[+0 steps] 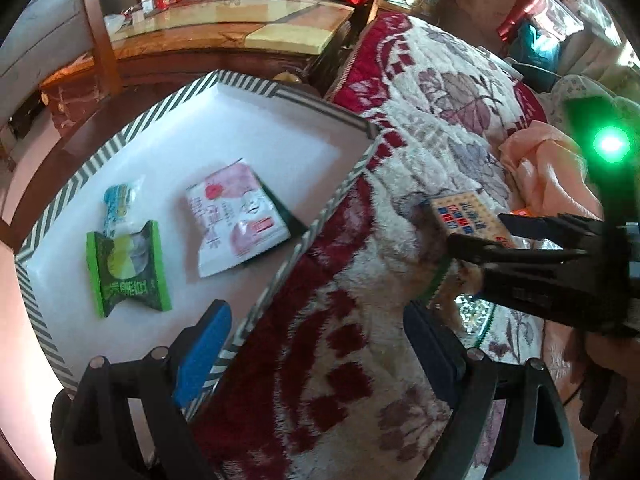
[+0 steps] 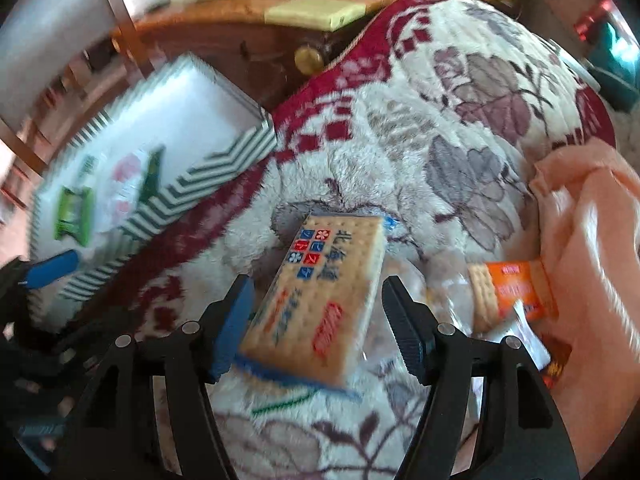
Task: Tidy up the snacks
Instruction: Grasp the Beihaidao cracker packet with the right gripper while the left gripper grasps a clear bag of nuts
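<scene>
Where the blanket (image 1: 360, 240) meets the wooden furniture, a white tray (image 1: 256, 128) with a striped rim sits partly over the blanket's left edge. Inside the tray lie four snacks: a green packet (image 1: 128, 272) near its near-left rim, a pale blue-and-white packet (image 1: 118, 204) just behind and touching it, and a pink-and-white packet (image 1: 236, 220) toward the middle, resting on a dark green packet (image 1: 286, 212) that shows only at its right edge. On the blanket, right of the tray, lies a cracker packet (image 2: 320, 300) with red and blue squares. An orange packet (image 2: 516, 288) lies just beside it against a peach cloth (image 2: 592, 240). The right gripper (image 2: 320, 316) points down over the cracker packet, which lies between the fingers (image 2: 232, 320): the left pad is at its long edge, the right pad stands clear, so the jaws are parted and not pressing. The left gripper (image 1: 320, 356) hangs over the tray's near-right rim, jaws wide and empty, one finger (image 1: 204, 356) over the tray floor, the other over the blanket.
</scene>
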